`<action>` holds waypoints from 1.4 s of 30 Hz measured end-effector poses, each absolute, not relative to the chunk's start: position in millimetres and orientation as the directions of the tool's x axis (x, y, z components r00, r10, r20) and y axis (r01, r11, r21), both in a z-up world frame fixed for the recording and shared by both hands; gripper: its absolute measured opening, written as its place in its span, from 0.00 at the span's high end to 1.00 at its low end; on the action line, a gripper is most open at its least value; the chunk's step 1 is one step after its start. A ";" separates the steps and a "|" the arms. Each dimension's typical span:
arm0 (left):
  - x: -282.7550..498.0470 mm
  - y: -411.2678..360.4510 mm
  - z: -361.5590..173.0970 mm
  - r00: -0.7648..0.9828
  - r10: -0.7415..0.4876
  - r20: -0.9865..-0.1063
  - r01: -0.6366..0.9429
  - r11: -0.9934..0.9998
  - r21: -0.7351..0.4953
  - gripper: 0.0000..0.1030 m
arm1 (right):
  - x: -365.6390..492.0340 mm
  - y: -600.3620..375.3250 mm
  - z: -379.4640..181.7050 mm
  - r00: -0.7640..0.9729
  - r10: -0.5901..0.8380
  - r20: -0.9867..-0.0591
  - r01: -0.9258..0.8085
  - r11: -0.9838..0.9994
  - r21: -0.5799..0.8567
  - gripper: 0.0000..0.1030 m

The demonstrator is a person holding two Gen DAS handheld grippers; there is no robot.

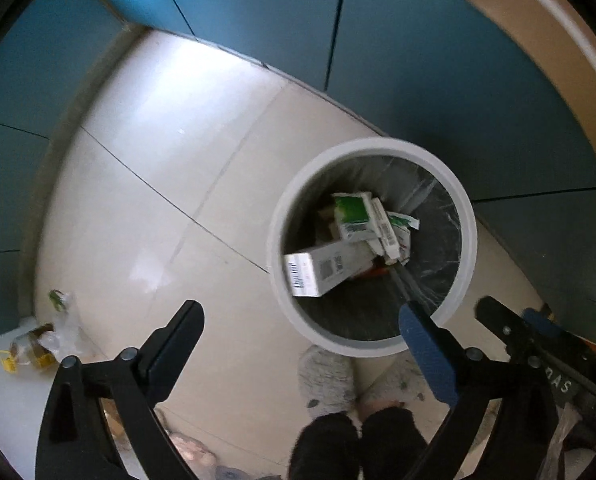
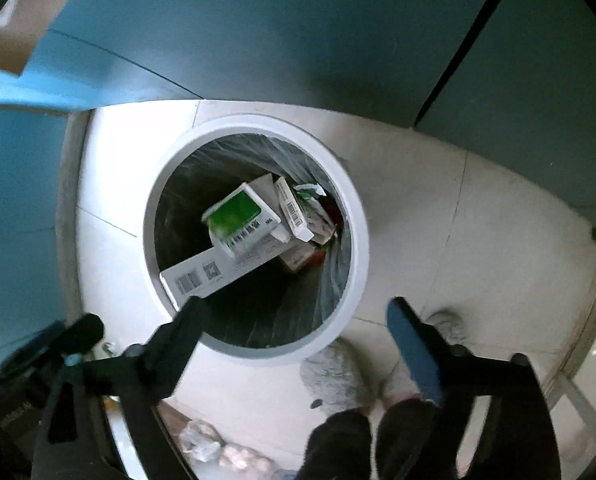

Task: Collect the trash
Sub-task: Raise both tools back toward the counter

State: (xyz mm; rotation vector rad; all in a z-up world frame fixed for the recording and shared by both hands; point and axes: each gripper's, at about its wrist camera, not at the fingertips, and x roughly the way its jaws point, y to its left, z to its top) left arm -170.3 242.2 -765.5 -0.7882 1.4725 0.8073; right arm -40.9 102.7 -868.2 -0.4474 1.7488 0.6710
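Observation:
A round white trash bin [image 1: 278,216] with a clear liner stands on the tiled floor; it also shows in the right wrist view [image 2: 359,232]. Inside lie several cartons: a long white barcoded box [image 1: 321,270] [image 2: 202,274] leaning on the rim, and a green-and-white carton [image 1: 353,212] [image 2: 240,216]. My left gripper [image 1: 303,318] is open and empty, above the bin's near edge. My right gripper [image 2: 294,308] is open and empty, over the bin's near rim. The right gripper's fingers [image 1: 497,314] show at the right of the left wrist view.
Teal cabinet doors [image 1: 258,4] back the bin. A white counter corner [image 1: 2,392] at lower left holds a plastic bottle and crumpled wrap [image 1: 38,344]. The person's grey slippers [image 1: 325,380] stand just before the bin. Bagged items [image 2: 202,440] lie at the bottom.

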 end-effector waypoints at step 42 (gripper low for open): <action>-198.3 131.2 -274.4 0.150 0.230 -0.962 -0.808 0.589 0.015 0.03 | -52.8 18.7 -275.8 -0.019 0.232 -0.972 -0.786 0.597 0.158 0.00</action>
